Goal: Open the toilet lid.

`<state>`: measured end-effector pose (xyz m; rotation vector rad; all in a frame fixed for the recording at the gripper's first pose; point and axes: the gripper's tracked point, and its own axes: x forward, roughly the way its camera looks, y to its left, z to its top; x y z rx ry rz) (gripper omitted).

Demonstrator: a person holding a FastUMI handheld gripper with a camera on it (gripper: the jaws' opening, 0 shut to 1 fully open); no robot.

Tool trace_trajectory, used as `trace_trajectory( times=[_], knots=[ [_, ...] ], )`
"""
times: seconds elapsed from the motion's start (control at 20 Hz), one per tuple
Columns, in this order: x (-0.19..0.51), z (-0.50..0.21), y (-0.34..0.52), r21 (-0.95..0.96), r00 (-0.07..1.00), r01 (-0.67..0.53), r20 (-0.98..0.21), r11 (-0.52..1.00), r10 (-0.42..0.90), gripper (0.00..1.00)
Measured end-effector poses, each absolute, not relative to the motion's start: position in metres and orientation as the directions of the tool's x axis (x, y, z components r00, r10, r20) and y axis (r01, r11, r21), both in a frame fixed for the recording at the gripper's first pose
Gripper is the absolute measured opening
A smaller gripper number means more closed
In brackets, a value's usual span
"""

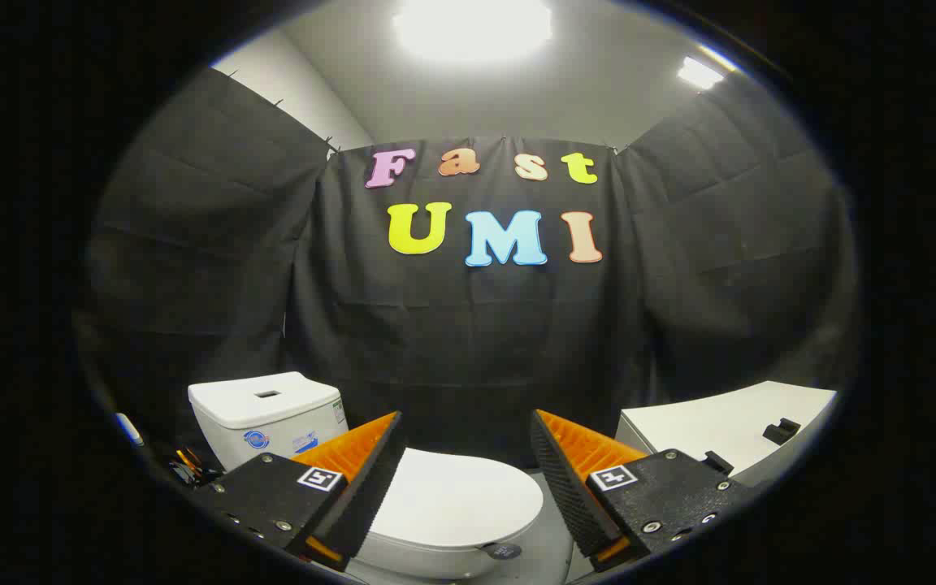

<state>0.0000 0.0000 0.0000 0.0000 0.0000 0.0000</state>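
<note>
A white toilet stands below and ahead of me, its lid (456, 500) lying flat and closed over the bowl. Its white cistern (269, 414) rises behind it, beyond my left finger. My gripper (464, 455) hovers above the lid, open, with the two black and orange fingers (366, 475) set wide apart and nothing between them. The lid shows in the gap between the fingers, well below them. A small dark round tag (504, 551) sits on the lid's near right edge.
A white table or counter (728, 426) with a small black piece on it stands to the right of the toilet, beyond my right finger. Black cloth walls close the booth behind and on both sides. Some small items (188, 463) lie left of the cistern.
</note>
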Motion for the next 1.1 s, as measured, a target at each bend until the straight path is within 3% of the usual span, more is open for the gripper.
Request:
trace_trajectory(
  times=[1.1],
  knots=[
    [-0.0032, -0.0046, -0.0012, 0.015, 1.0, -0.005, -0.017, 1.0, 0.005, 0.95]
  ],
)
